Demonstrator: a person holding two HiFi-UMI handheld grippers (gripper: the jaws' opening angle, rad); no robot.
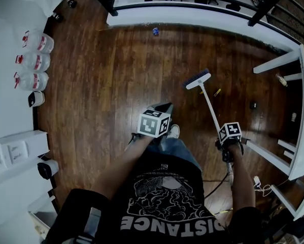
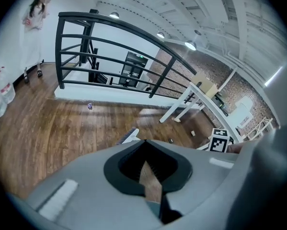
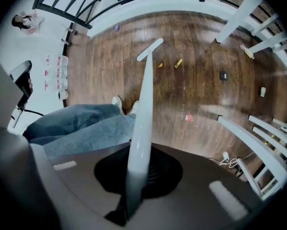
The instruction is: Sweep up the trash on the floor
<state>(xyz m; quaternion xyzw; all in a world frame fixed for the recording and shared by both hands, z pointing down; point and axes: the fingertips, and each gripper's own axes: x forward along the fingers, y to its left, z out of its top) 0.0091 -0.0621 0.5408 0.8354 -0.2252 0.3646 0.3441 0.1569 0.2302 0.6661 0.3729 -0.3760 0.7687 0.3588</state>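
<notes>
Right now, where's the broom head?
Head view: the broom head sits on the wood floor right of centre, ahead of the shoe, with a yellow scrap just to its right. The right tongs grip its handle.

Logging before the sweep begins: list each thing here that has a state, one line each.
left tool: shut on the dustpan.
dustpan: held by the left tool.
right tool: shut on the broom handle.
broom: tilted, head down at the floor.
blue scrap: loose on the floor, unswept.
yellow scrap: loose on the floor, just right of the broom head, apart from it.
</notes>
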